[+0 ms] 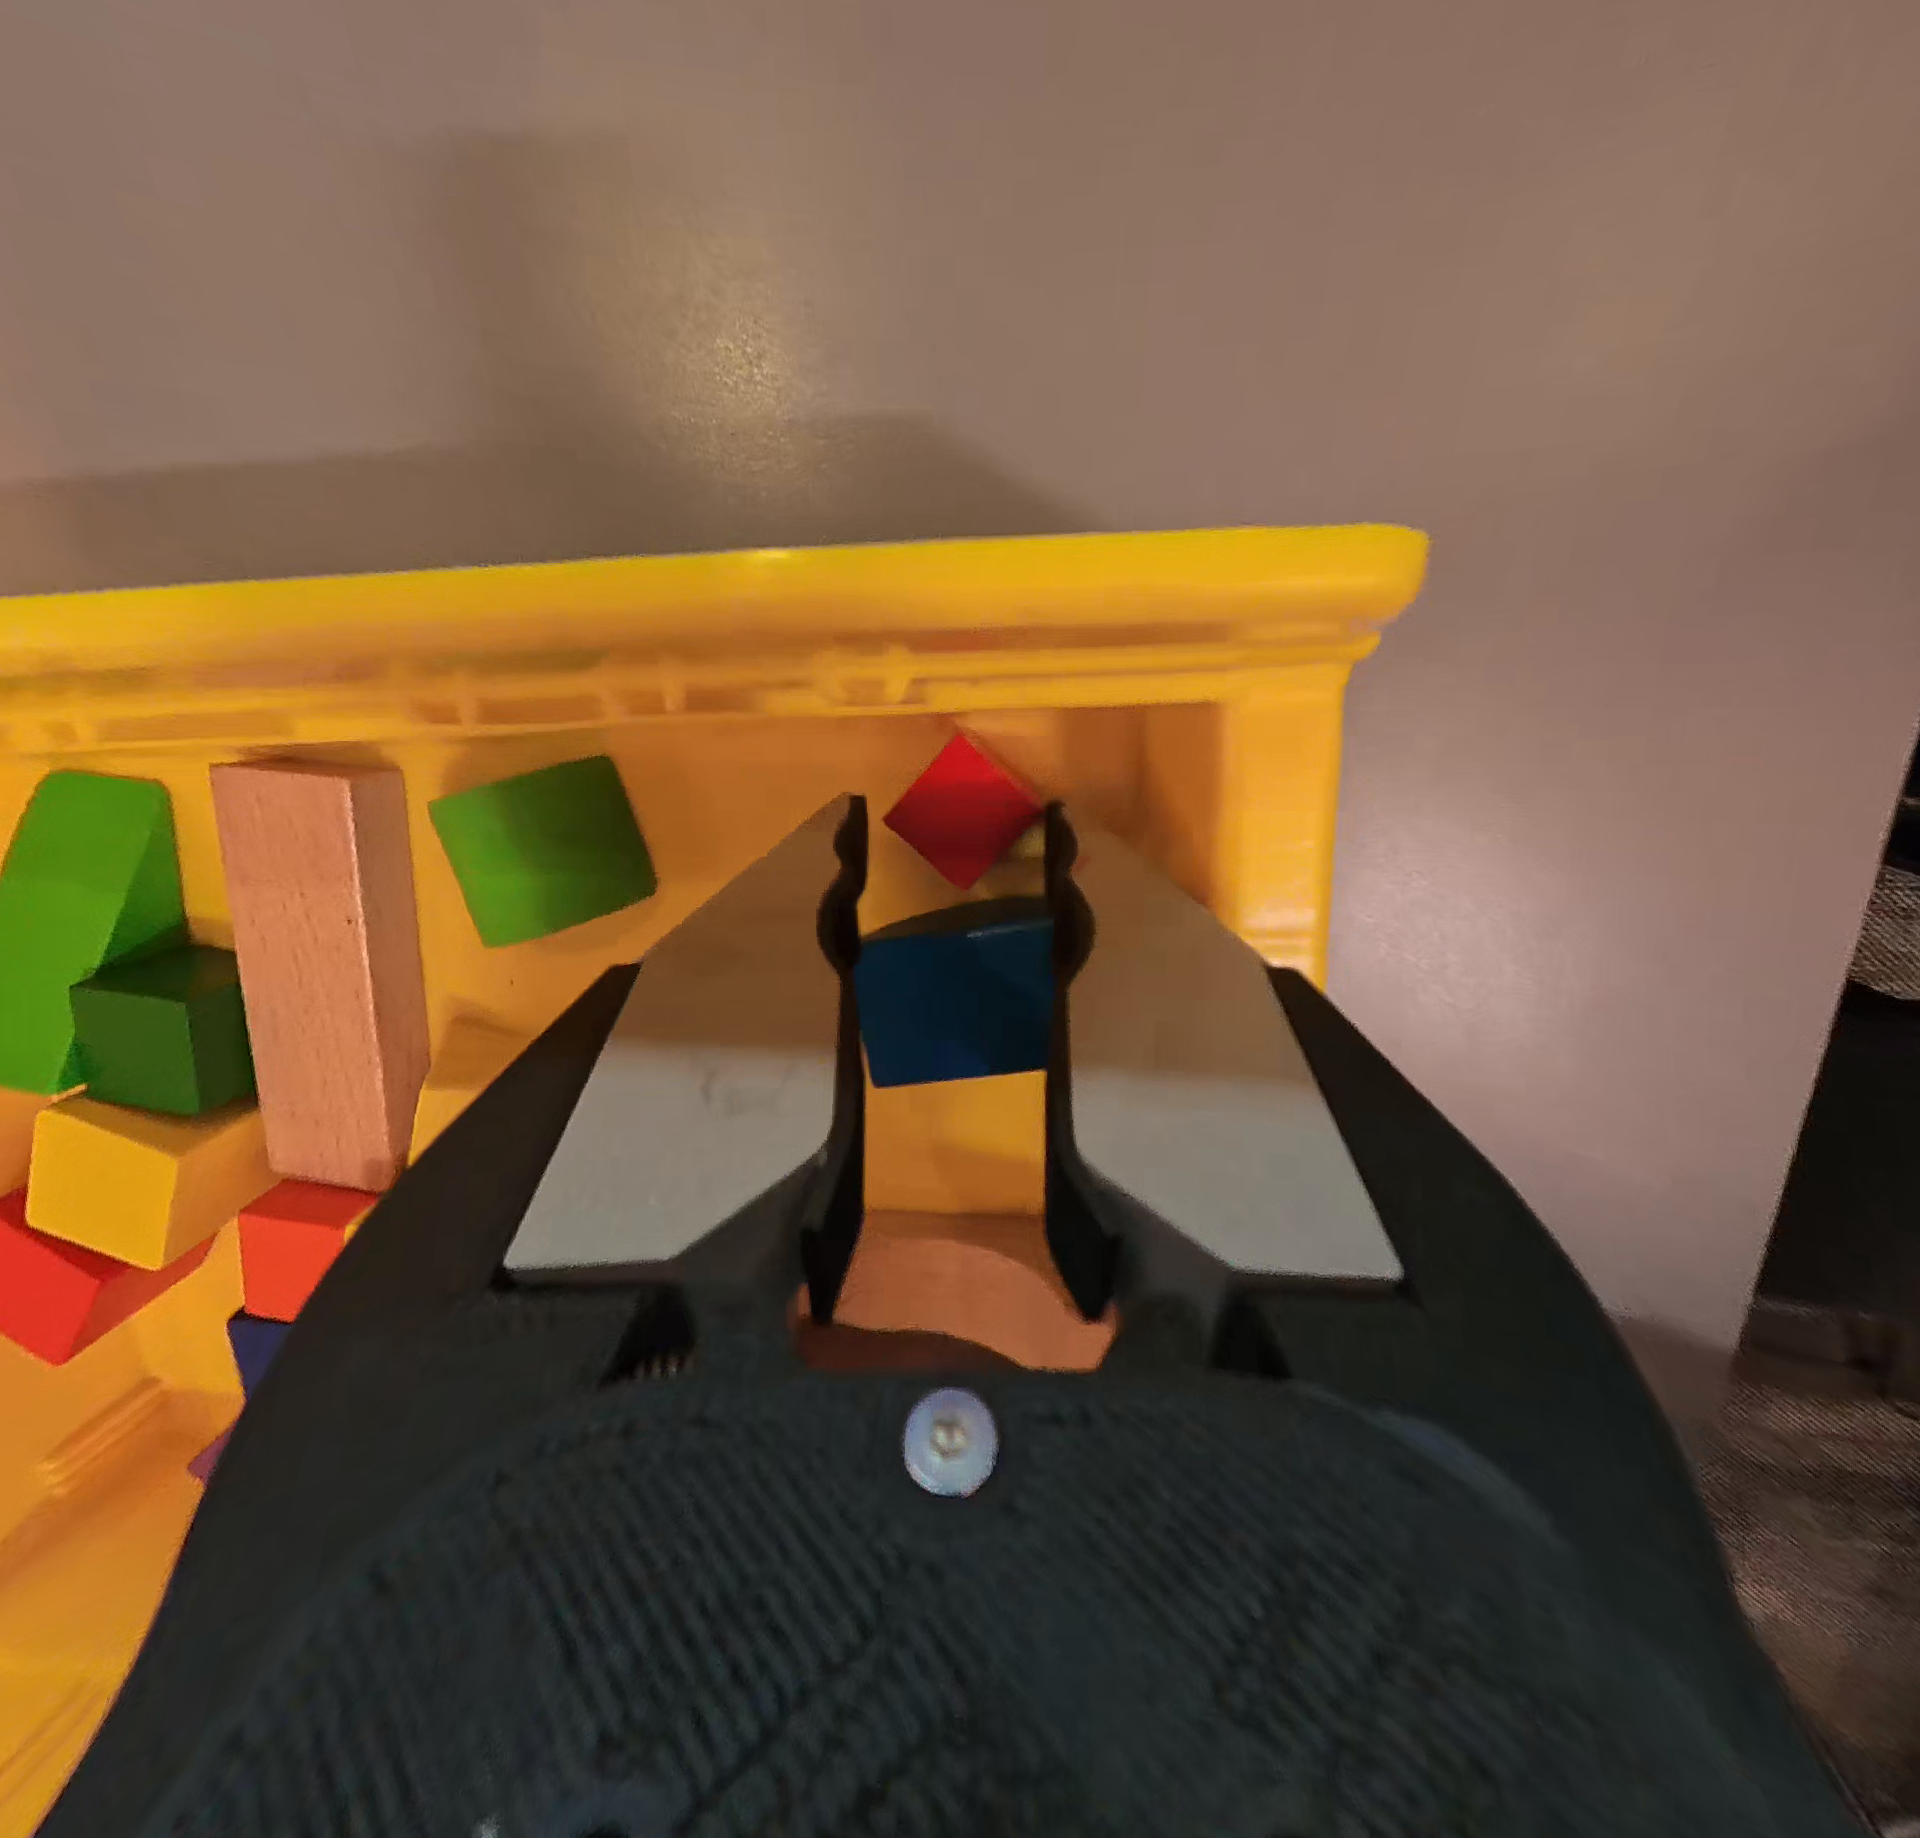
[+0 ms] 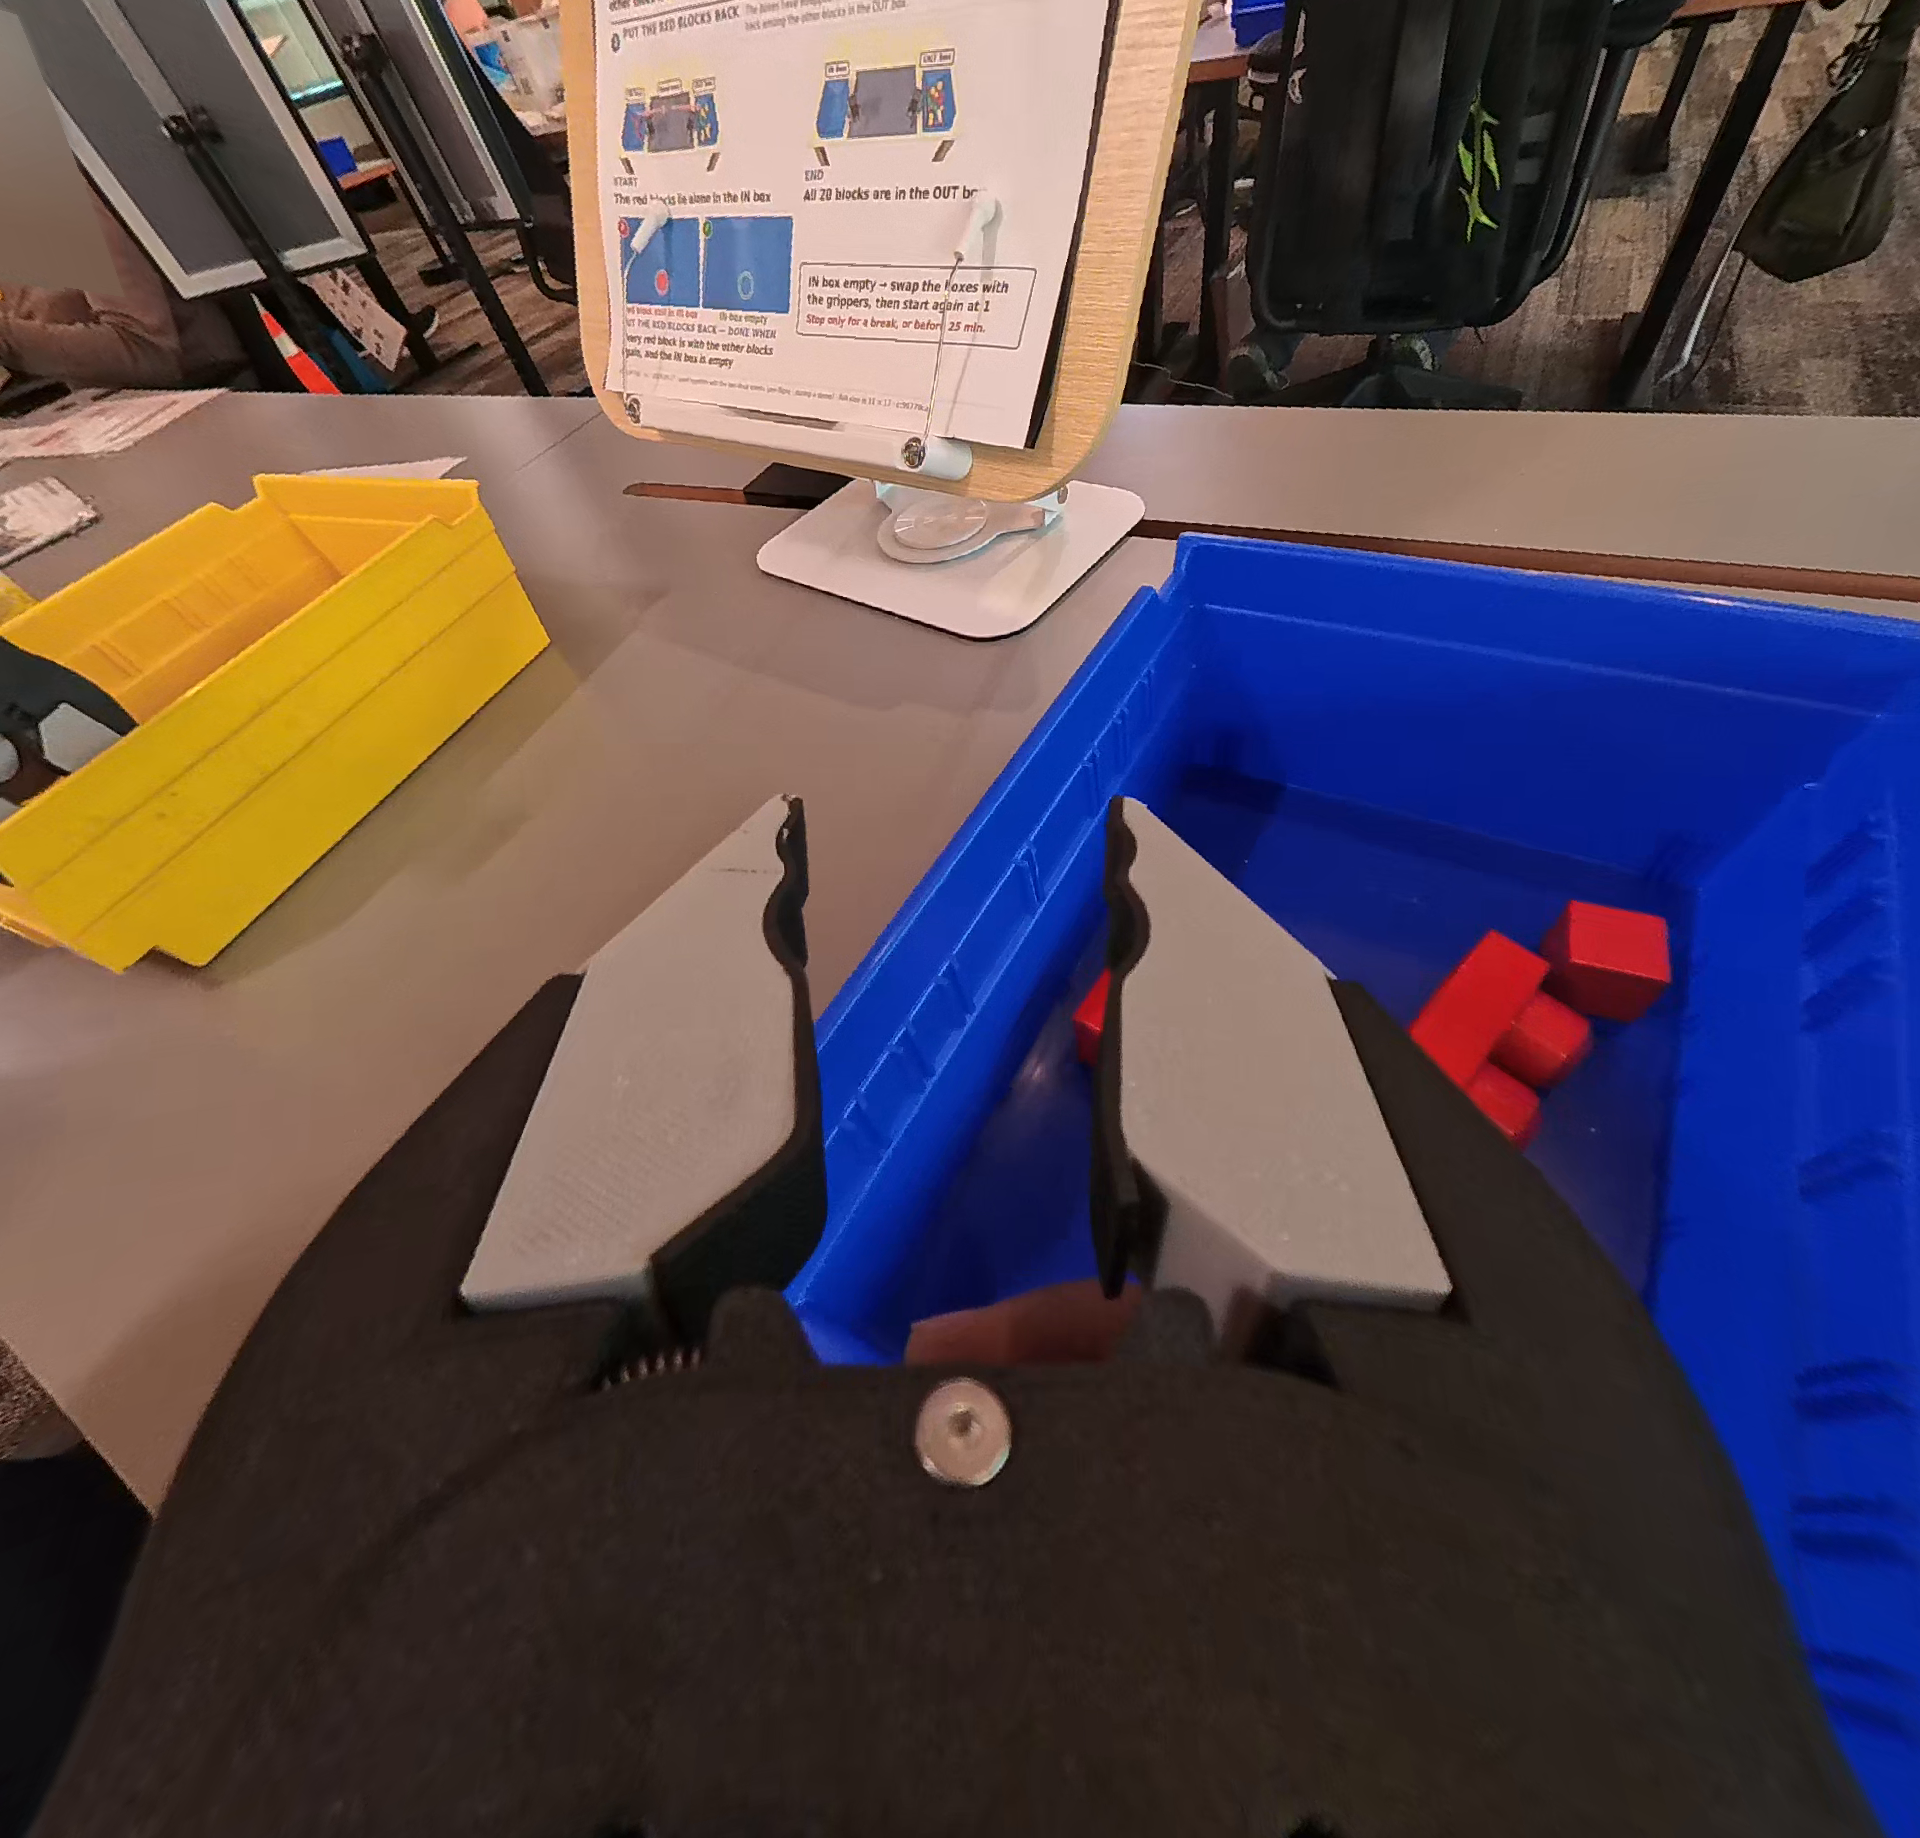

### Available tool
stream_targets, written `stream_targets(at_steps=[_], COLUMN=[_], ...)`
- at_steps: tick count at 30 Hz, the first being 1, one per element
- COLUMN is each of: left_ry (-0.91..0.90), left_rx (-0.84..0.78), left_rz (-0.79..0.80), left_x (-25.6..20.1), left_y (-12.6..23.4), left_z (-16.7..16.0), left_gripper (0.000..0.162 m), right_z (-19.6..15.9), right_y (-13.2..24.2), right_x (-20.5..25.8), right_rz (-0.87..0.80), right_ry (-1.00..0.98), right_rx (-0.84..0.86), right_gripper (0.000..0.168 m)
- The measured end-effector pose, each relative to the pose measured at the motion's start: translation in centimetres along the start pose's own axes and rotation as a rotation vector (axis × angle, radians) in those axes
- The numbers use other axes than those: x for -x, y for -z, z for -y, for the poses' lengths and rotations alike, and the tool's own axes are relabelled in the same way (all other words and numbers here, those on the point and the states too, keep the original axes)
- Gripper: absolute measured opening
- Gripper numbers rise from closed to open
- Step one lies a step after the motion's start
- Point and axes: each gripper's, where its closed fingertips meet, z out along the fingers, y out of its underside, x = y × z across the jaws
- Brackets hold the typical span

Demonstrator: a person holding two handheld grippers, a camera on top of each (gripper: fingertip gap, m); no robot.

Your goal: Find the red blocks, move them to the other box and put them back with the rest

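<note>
Left gripper: inside the yellow box, jaws partly apart; a blue block sits between the fingers, but whether the pads press it or it merely lies behind them cannot be told.
Under the left fingers: a pale wooden curved piece shows in the gap near the gripper's body.
Past the left tips: one red block, turned corner-up like a diamond, just ahead of the tips near the box's far right corner.
Left of the left gripper: a tall natural wood block standing nearly upright, a tilted green block beside it, further green blocks at the frame edge, a yellow block below them, and red blocks lowest.
Right gripper: jaws wide apart, holding nothing, straddling the near left wall of the blue box.
Right of the right fingers: a cluster of red blocks lying on the blue box floor, touching one another; one more red block peeks out just beside the right finger.
Left of the right gripper: the yellow box on the grey table, well apart from the blue one, with the left gripper at its near edge.
Far ahead: an instruction sheet on a wooden stand.
</note>
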Motion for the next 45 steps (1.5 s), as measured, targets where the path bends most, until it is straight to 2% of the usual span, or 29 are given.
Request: stream_targets(at_steps=[6, 8, 10, 12, 14, 16, 17, 19, 21, 24, 26, 31, 34, 39, 41, 43, 45], left_ry=[-0.025, -0.034, -0.074, -0.102, -0.153, -0.23, -0.271, -0.335, -0.399, -0.484, -0.543, -0.611, -0.601, -0.471, -0.431, -0.37, -0.301], left_rx=[-0.033, 0.0, -0.038, -0.217, -0.502, -0.735, -0.796, -0.837, -0.897, -0.985, -0.959, -0.951, -0.923, -1.001, -1.018, -1.045, -1.011], left_rz=[0.009, 0.066, 0.208, 0.342, 0.479, 0.604, 0.662, 0.74, 0.716, 0.633, 0.67, 0.729, 0.809, 0.826, 0.864, 0.869, 0.862], left_x=[0.1, 0.8, 2.3, 3.3, 3.3, 2.1, 1.3, -0.2, -2.5, -6.2, -7.3, -8.6, -7.6, -7.3, -7.1, -6.7, -5.6], left_y=[-0.2, 0.2, 1.8, 4.8, 8.9, 12.7, 13.9, 15.0, 15.0, 13.8, 12.4, 10.7, 10.4, 10.7, 11.2, 11.8, 11.9], left_z=[0.4, -0.4, -0.2, 2.1, 6.0, 9.5, 10.9, 13.4, 16.2, 20.2, 22.1, 24.8, 25.2, 24.9, 24.3, 23.7, 23.2], left_gripper=[0.028, 0.028, 0.028, 0.028, 0.028, 0.027, 0.027, 0.027, 0.027, 0.027, 0.027, 0.027, 0.027, 0.023, 0.007, 0.0, 0.0], right_z=[0.1, 0.1, 0.2, 0.3, 0.6, 1.0, 1.0, 0.3, -0.8, -2.5, -3.3, -4.3, -4.1, -3.6, -2.6, -0.9, 0.4], right_y=[0.1, 0.2, 0.3, 0.4, 0.3, 0.1, 0.0, 0.1, 0.1, 0.5, 1.0, 0.5, 0.6, -0.1, -0.1, 0.2, 0.3], right_x=[0.3, 0.6, 1.0, 1.7, 3.6, 7.4, 10.0, 15.6, 20.5, 26.3, 28.5, 28.7, 28.4, 27.3, 25.3, 21.7, 16.2], right_rz=[0.01, 0.016, 0.027, 0.053, 0.125, 0.284, 0.394, 0.615, 0.762, 0.913, 0.967, 0.904, 0.917, 0.844, 0.763, 0.645, 0.455], right_ry=[0.006, 0.011, 0.013, 0.01, -0.005, -0.039, -0.053, -0.053, -0.028, 0.026, 0.044, 0.036, 0.022, 0.068, 0.096, 0.105, 0.13], right_rx=[0.0, 0.0, 0.002, 0.001, -0.01, -0.028, -0.028, 0.011, 0.053, 0.102, 0.128, 0.173, 0.171, 0.135, 0.098, 0.043, 0.01], right_gripper=[0.055, 0.055, 0.055, 0.055, 0.055, 0.055, 0.055, 0.06, 0.061, 0.062, 0.063, 0.059, 0.023, 0.019, 0.019, 0.019, 0.019])
